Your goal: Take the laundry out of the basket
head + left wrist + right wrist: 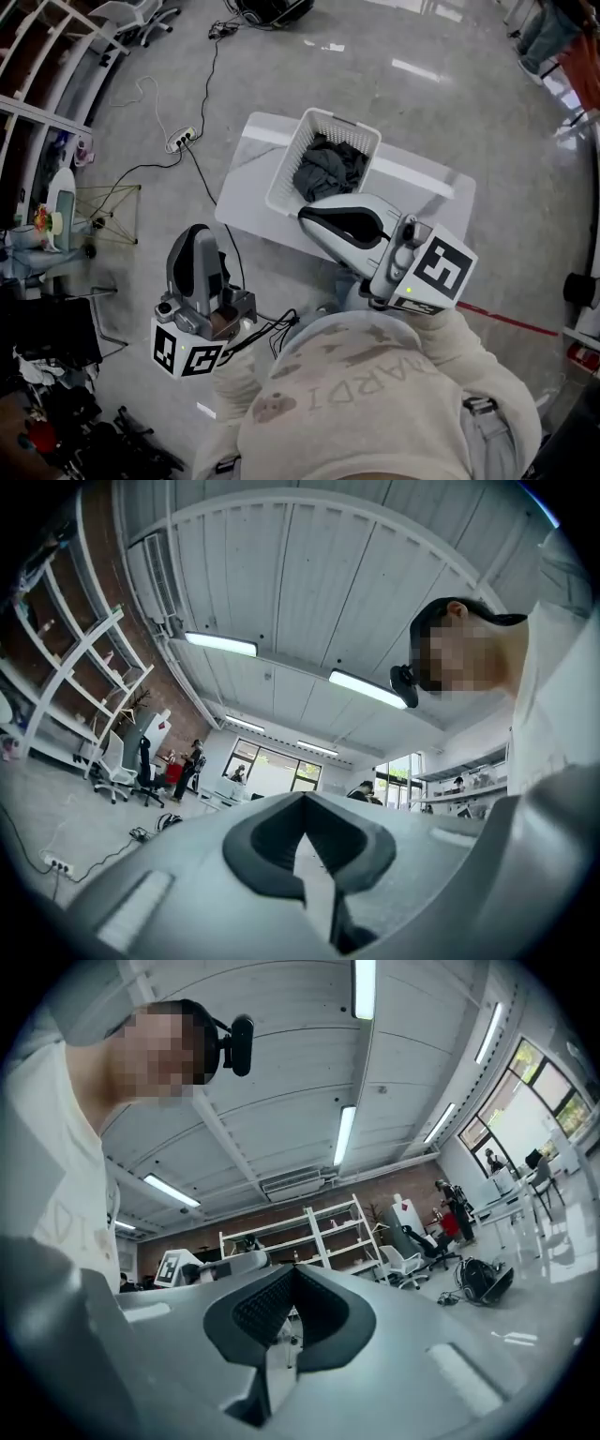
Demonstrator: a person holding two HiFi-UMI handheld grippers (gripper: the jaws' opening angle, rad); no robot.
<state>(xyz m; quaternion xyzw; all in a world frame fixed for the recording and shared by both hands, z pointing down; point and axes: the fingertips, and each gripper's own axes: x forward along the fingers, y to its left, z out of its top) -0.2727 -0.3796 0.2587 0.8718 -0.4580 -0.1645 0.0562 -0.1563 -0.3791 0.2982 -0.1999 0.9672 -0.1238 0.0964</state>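
A white slatted laundry basket (287, 161) stands on a small white table (246, 192) in the head view. Dark grey laundry (330, 169) lies crumpled inside it. My right gripper (306, 215) is held level just in front of the basket's near rim, jaws shut and empty. My left gripper (193, 236) is lower left, off the table over the floor, pointing up, jaws shut with nothing in them. Both gripper views look up at the ceiling: the left gripper (302, 803) and the right gripper (293, 1274) show closed tips. Neither shows the basket.
A power strip (181, 140) and black cables run across the grey floor left of the table. White shelving (37, 66) lines the left wall, with a yellow wire frame (108, 211) near it. A red floor line (506, 322) runs at the right.
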